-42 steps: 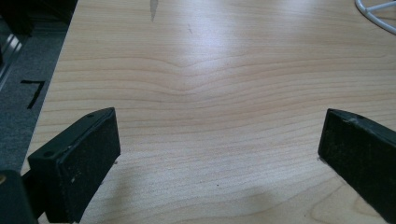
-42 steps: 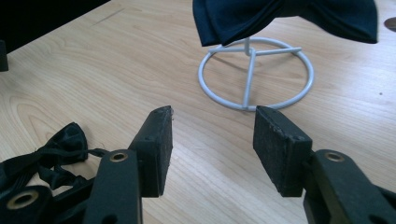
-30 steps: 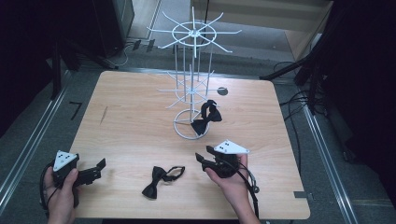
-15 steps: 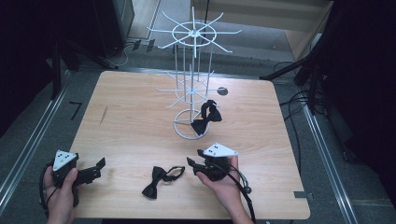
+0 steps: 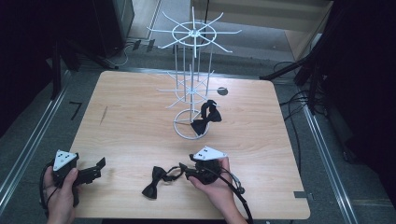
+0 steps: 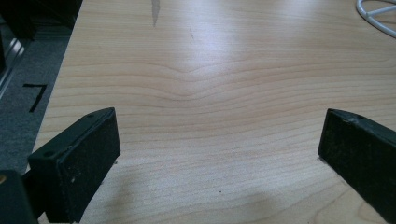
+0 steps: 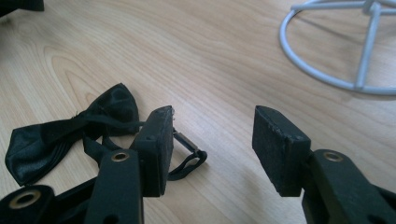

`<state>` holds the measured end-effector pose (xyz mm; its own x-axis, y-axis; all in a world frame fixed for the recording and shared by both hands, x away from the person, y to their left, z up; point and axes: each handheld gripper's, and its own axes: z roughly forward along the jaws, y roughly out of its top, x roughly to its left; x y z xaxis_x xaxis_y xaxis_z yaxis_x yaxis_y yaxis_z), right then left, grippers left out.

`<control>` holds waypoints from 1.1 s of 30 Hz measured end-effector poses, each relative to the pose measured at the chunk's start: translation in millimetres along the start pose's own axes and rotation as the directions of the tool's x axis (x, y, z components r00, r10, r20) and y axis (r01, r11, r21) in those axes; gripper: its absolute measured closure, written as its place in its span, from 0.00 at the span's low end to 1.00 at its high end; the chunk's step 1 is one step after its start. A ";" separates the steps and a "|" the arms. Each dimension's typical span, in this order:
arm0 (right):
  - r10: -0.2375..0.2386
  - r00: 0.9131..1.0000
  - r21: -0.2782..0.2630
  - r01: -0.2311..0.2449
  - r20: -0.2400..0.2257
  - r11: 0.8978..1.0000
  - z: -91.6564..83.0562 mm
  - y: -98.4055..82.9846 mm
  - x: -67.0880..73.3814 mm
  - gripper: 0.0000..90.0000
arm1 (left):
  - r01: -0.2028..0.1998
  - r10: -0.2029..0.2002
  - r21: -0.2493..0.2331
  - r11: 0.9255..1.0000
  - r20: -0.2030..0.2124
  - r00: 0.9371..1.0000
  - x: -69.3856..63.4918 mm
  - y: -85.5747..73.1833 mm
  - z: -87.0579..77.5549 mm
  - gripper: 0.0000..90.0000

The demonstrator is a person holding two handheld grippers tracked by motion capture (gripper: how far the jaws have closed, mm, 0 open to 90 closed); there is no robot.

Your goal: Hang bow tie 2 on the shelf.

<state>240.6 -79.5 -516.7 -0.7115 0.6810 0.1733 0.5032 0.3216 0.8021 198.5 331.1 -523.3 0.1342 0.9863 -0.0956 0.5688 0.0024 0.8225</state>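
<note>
A black bow tie [image 5: 155, 182] lies flat on the tabletop [image 5: 135, 126], in front of the white wire rack [image 5: 192, 93], its long axis running diagonally from near-left to far-right (strap end toward the right claw [image 5: 183, 170]). That claw stands half open beside the strap, gripping nothing. The left claw [image 5: 99, 164], farther left of the rack, gapes wide and empty. A second bow tie [image 5: 205, 117] rests on the rack's base ring.
</note>
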 end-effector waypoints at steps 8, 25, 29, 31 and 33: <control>-0.009 1.000 0.044 0.009 -0.003 0.999 11.2 -5.5 5.4 0.58 | 0.000 0.000 0.000 1.000 0.000 1.000 0.3 0.1 0.1 0.00; -0.056 0.998 0.077 0.053 0.037 0.996 17.5 -11.8 6.9 0.97 | -0.002 0.002 -0.001 1.000 0.002 1.000 0.1 0.1 0.1 0.00; -0.054 0.998 0.047 0.052 0.045 0.998 12.9 -9.2 7.8 0.98 | -0.003 0.003 -0.001 1.000 0.002 1.000 0.1 0.1 0.2 0.00; -0.059 0.997 0.021 0.058 0.052 0.998 8.4 -7.1 8.0 0.98 | -0.003 0.003 -0.001 1.000 0.002 1.000 0.0 0.2 0.1 0.00; -0.056 0.997 0.003 0.055 0.056 0.998 5.0 -5.2 8.2 0.98 | -0.005 0.005 0.000 1.000 0.003 1.000 -0.2 0.2 0.1 0.00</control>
<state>234.5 -72.3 -522.3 -0.7099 0.6976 0.0964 0.4643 0.3607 0.8089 198.7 330.9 -523.2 0.1393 0.9858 -0.0934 0.5683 -0.0024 0.8228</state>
